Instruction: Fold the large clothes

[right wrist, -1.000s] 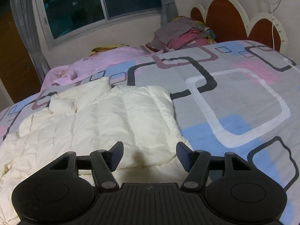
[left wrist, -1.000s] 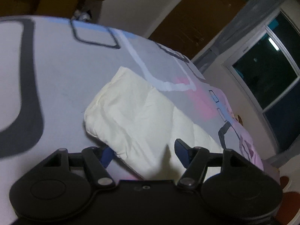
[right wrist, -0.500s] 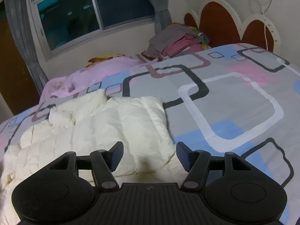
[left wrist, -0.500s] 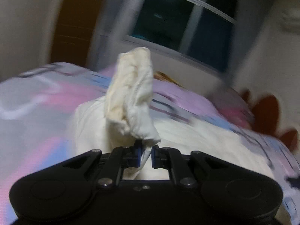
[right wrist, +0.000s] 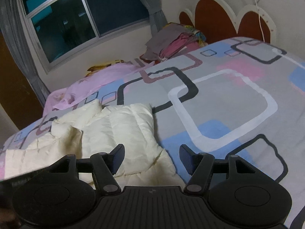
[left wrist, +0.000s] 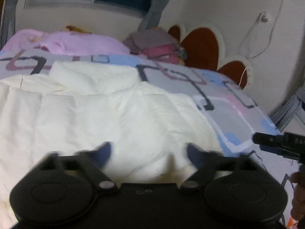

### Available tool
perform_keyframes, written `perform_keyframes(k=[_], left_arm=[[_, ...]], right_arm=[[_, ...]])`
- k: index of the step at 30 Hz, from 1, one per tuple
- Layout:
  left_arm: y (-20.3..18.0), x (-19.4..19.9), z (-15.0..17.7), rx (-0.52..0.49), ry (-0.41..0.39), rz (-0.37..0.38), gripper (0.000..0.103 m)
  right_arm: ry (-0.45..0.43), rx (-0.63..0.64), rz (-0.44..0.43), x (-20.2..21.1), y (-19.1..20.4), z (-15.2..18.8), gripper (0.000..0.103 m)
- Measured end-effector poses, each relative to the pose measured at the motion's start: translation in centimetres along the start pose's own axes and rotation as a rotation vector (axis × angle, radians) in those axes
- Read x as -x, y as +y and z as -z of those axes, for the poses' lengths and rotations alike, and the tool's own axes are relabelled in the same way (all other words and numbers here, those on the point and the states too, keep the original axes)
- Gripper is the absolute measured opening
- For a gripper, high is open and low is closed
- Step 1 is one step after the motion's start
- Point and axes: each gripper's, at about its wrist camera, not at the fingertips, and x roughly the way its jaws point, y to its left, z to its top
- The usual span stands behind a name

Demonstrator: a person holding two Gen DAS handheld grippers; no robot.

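A cream puffy jacket (left wrist: 106, 110) lies spread on the patterned bedsheet (left wrist: 234, 114). My left gripper (left wrist: 148, 148) hovers over its near part, jaws opening wide and blurred, with nothing pinched between them. In the right wrist view the jacket (right wrist: 118, 129) fills the lower left, with a part folded over on its left side (right wrist: 66, 139). My right gripper (right wrist: 152, 149) stands over the jacket's near right edge, jaws opening and holding nothing. The right gripper's black fingers (left wrist: 266, 139) show at the left view's right edge.
A pink blanket (right wrist: 99, 80) lies along the bed's far side under the window (right wrist: 85, 19). A pile of folded clothes (right wrist: 171, 42) sits by the brown scalloped headboard (right wrist: 215, 17). A hand (left wrist: 299, 196) shows at the right edge. Bare sheet (right wrist: 228, 99) stretches to the right.
The left gripper shut on a cream fold, lifted it, swung across the jacket and let it go; its jaws now stand wide. The right gripper's jaws widened and it shifted slightly.
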Motion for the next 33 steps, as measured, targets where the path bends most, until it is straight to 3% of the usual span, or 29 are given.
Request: perform_keyframes(k=[1,6,10,13,16,18,19,21,22,23,24,27,30,33], left_arm=[[0.2,0.0,0.1,-0.004,-0.008,-0.014,0.087],[4.5,6.2,0.9,0.045,-0.105,-0.176,0.084],[10.0,11.9,1.7,0.11,-0.176,-0.338,0.076],[13.3,14.7,3.0,0.15,-0.159,-0.446,0.073],[15.7,15.1,4.5,0.201,-0.093,-0.503,0.072],[16.9,13.6,4.8,0.215,0.009,-0.53,0.064],[17.1,12.9,4.8,0.212,0.018,-0.536,0.062],[17.8,11.7,4.5,0.223,0.015,-0.516,0.062],[18.1,11.1,4.2,0.229,0.013,-0.511,0.062],[18.3,10.7,3.8,0.225,0.01,-0.506,0.062],[18.5,10.2,3.7,0.217,0.012,-0.51,0.06],[18.8,9.0,3.4,0.192,0.031,-0.504,0.053],[18.9,9.2,3.6,0.187,0.03,-0.497,0.05],[18.9,9.4,4.1,0.188,0.033,-0.488,0.05]], right_arm=[[-0.016,0.001,-0.011,0.1,0.0,-0.1,0.103],[-0.006,0.018,-0.158,-1.1,2.2,0.0,0.101],[0.062,0.02,-0.263,-3.7,5.3,0.6,0.087],[0.116,0.046,-0.309,-5.9,7.8,1.5,0.087],[0.179,0.065,-0.342,-8.3,9.9,2.4,0.087],[0.204,0.104,-0.333,-9.5,11.3,2.8,0.078],[0.224,0.125,-0.326,-10.3,12.0,2.9,0.062],[0.249,0.152,-0.315,-11.6,13.0,3.2,0.052],[0.258,0.173,-0.303,-12.0,13.5,3.2,0.039],[0.265,0.193,-0.3,-12.2,13.9,3.3,0.017],[0.257,0.214,-0.305,-12.0,14.3,3.2,0.011],[0.157,0.273,-0.283,-9.9,14.6,2.3,0.006],[0.045,0.251,-0.221,-7.5,12.7,0.7,0.005],[0.03,0.251,-0.12,-7.1,10.0,-0.1,0.005]])
